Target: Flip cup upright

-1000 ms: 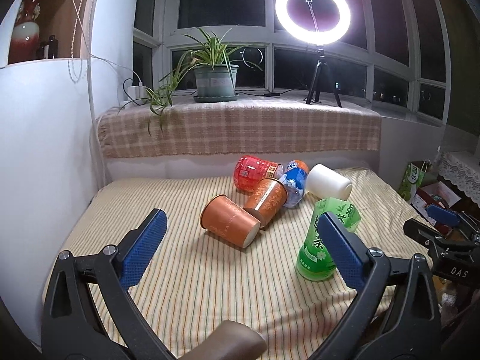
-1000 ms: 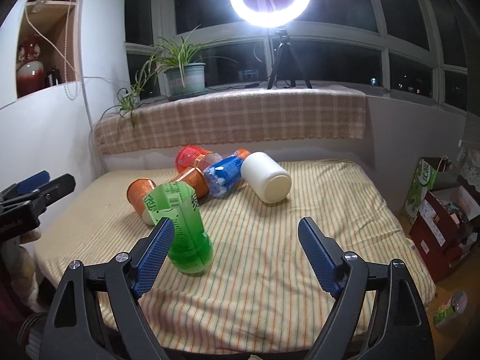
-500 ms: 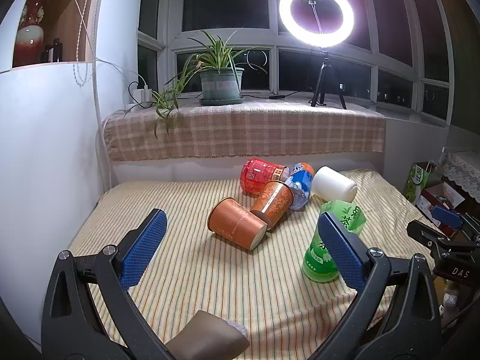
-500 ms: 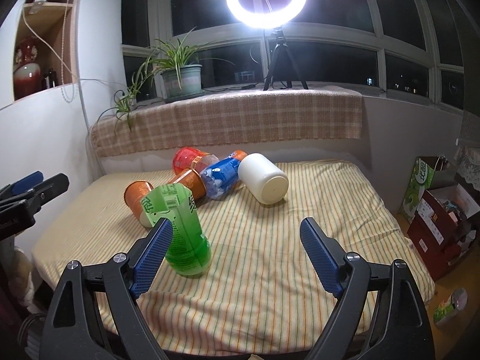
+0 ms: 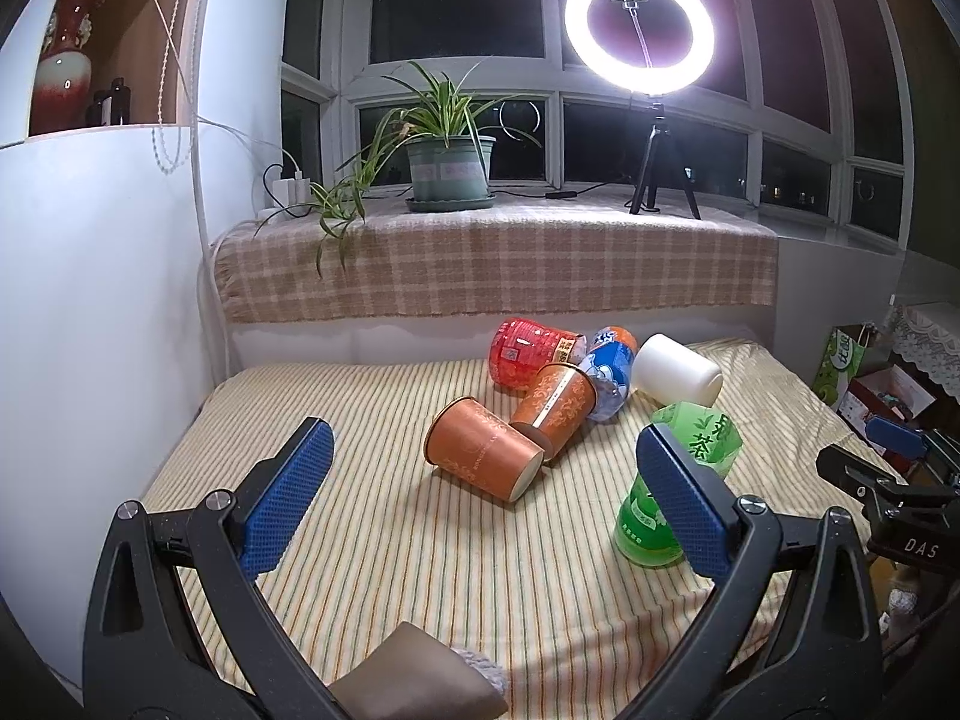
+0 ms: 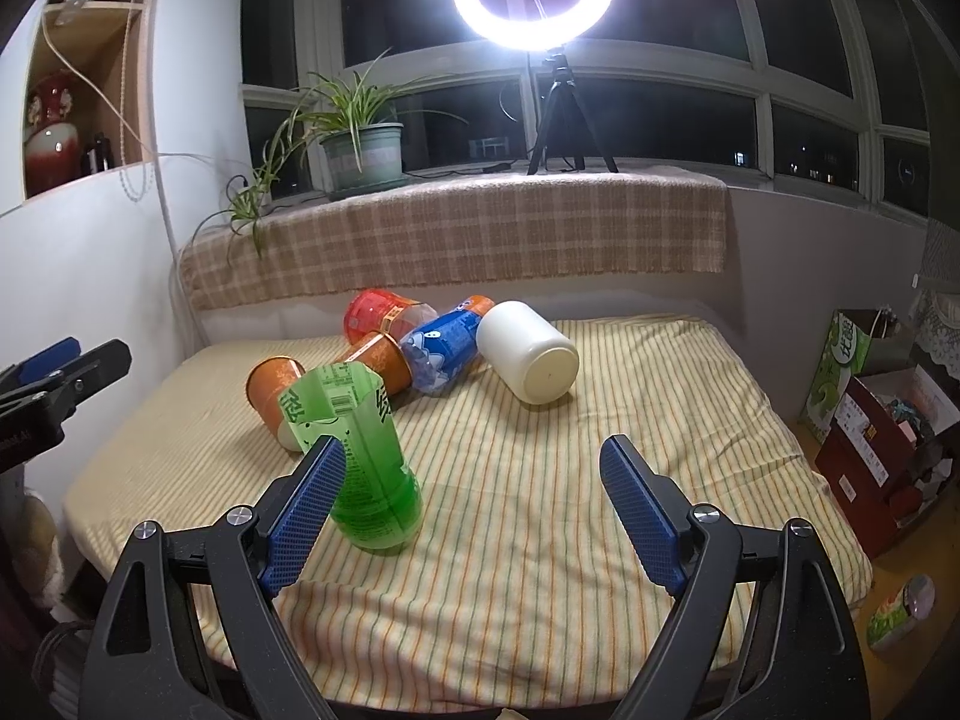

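Observation:
Several cups lie on the striped bed cover (image 5: 372, 516). An orange paper cup (image 5: 483, 457) lies on its side nearest my left gripper (image 5: 480, 480), which is open and empty, hovering in front of it. A second patterned orange cup (image 5: 555, 411), a red cup (image 5: 528, 351), a blue cup (image 5: 609, 369) and a white cup (image 5: 675, 369) lie behind. A green cup (image 6: 354, 450) stands mouth-down, tilted. My right gripper (image 6: 474, 507) is open and empty, its left finger in front of the green cup.
A plaid-covered window ledge (image 5: 492, 267) carries a potted plant (image 5: 450, 165) and a ring light on a tripod (image 5: 639, 36). A white wall (image 5: 90, 312) is at left. Boxes (image 6: 870, 426) stand on the floor at right. A brown object (image 5: 420, 684) lies at the bed's near edge.
Both grippers have drawn back and risen slightly, so the cups sit a little lower and farther in view. The cups have not moved. Both grippers stay open.

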### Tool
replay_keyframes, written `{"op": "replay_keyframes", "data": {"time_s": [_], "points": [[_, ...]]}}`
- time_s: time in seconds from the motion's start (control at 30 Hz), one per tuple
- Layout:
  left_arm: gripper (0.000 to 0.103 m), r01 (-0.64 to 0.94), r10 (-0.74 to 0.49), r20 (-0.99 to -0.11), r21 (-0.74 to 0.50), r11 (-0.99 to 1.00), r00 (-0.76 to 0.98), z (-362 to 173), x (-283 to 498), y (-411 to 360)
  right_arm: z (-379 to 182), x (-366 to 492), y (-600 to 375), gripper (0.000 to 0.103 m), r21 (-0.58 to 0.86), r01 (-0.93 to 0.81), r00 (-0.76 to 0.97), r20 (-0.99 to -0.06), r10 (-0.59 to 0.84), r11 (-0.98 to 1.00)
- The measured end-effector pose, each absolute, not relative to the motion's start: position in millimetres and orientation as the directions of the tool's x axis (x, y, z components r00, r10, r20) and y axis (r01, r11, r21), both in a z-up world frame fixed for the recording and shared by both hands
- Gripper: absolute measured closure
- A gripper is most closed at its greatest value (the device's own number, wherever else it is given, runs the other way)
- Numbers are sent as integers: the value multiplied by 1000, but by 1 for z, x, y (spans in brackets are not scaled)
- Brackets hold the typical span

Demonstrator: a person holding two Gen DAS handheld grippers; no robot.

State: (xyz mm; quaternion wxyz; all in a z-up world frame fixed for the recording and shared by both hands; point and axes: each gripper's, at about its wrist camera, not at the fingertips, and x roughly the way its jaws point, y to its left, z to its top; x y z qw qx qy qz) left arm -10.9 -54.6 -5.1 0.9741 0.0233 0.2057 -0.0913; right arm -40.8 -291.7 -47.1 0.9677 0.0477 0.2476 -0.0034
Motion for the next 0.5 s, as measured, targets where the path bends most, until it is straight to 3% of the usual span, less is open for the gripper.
{"op": "replay_keyframes", "data": {"time_s": [0.5], "points": [[0, 172, -147, -398, 28, 985, 906, -8, -9, -54, -51, -36, -291, 16, 93, 27, 869, -495, 23, 995]]}}
